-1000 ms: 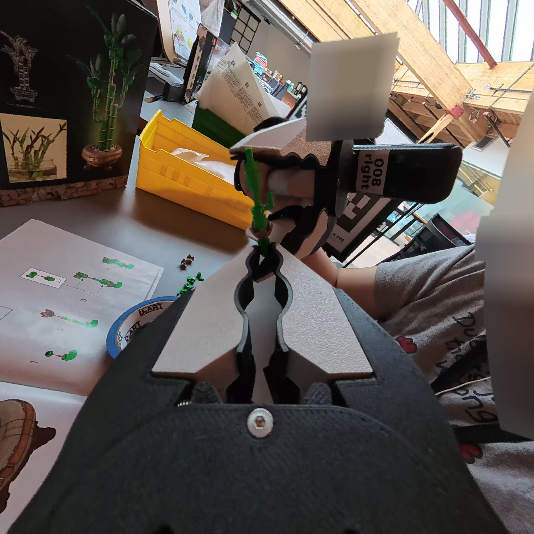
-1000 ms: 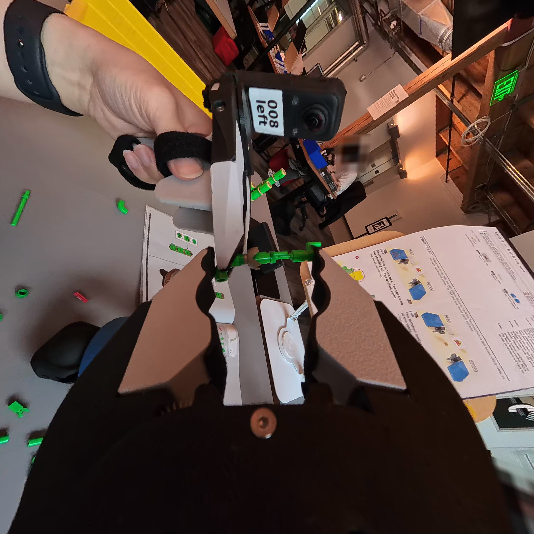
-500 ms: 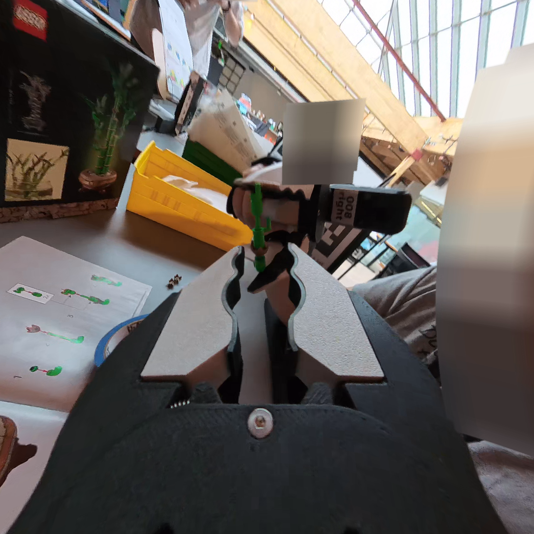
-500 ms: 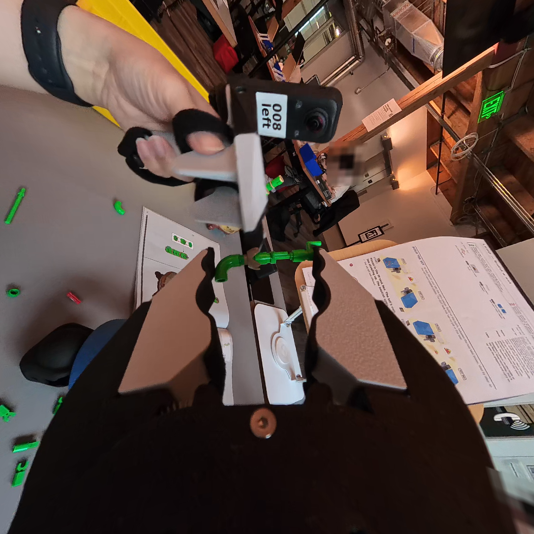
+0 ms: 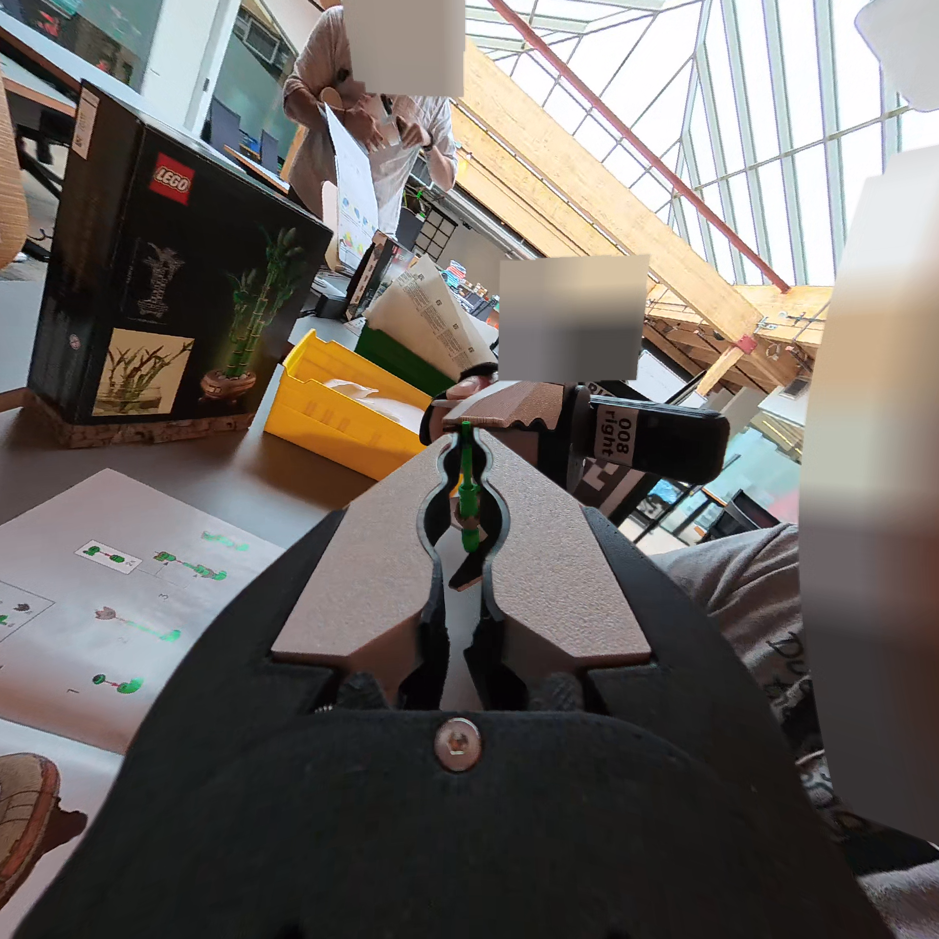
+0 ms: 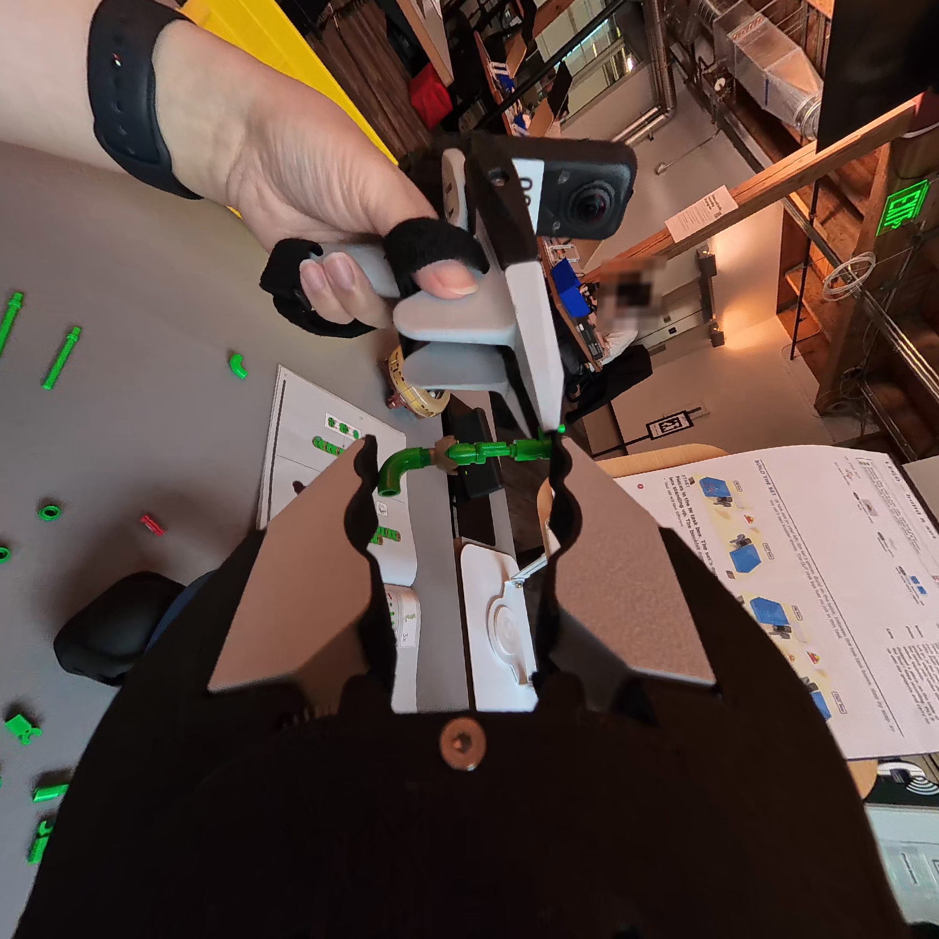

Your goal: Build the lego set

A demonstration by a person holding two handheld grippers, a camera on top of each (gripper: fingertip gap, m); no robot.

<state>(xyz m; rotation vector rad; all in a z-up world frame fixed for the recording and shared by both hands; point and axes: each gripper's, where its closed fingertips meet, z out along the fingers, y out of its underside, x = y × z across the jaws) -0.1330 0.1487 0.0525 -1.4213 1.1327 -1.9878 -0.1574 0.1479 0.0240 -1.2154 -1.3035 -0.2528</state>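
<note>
A thin green stem [image 6: 482, 452] with a tan collar and a green elbow [image 6: 394, 472] at one end lies lengthwise between the fingers of my right gripper [image 6: 460, 449], held end to end above the table. My left gripper [image 5: 465, 439] is nearly shut, its tips pinching the stem's [image 5: 466, 500] far end, opposite the elbow. In the right wrist view the left gripper's tip [image 6: 551, 427] meets that end beside my right finger. In the left wrist view the right gripper's upper finger [image 5: 503, 411] sits over the stem's top.
The set's black box [image 5: 167, 305] and a yellow bin [image 5: 335, 406] stand behind. The instruction booklet [image 5: 127, 584] lies at left. Loose green rods [image 6: 61, 355], a spare elbow [image 6: 238, 366], a red piece [image 6: 151, 524] and a tan round assembly [image 6: 416, 396] lie on the grey table. A person [image 5: 366, 127] stands at the back.
My left gripper let go of the elbow end, opened and drew away, then came to the stem's other end and closed there. My right gripper kept the stem throughout.
</note>
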